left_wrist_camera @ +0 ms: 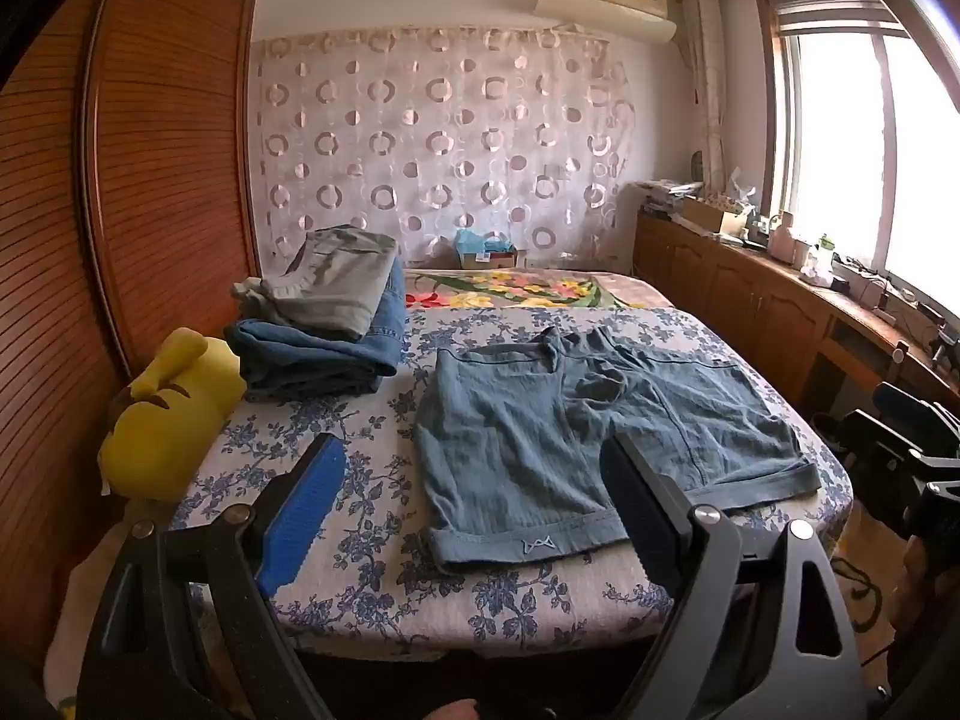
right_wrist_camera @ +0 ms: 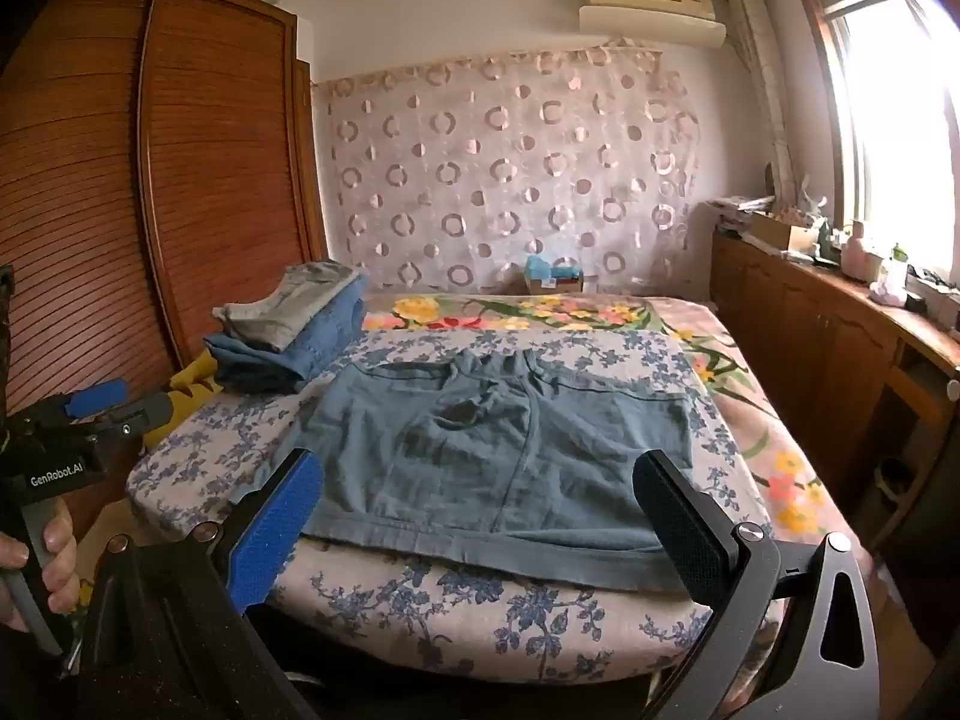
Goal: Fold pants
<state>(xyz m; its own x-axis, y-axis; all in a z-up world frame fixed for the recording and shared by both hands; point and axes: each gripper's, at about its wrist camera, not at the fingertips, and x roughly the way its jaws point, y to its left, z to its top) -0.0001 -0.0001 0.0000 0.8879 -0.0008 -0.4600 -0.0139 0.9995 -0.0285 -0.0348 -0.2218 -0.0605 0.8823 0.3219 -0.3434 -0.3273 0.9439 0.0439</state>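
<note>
Left wrist view: blue shorts (left_wrist_camera: 600,438) spread flat on the floral bedspread (left_wrist_camera: 360,594), waistband far, two cuffed leg hems near, long axis running away from both grippers. Left gripper (left_wrist_camera: 480,516) released, jaws wide, empty, hovering above the near left hem. Right wrist view: right gripper (right_wrist_camera: 486,534) likewise agape, nothing held, above the near right hem; each about equally near its own side. Folded stack (left_wrist_camera: 324,324) and yellow plush (left_wrist_camera: 171,420) off left, apart, blocking nothing.
</note>
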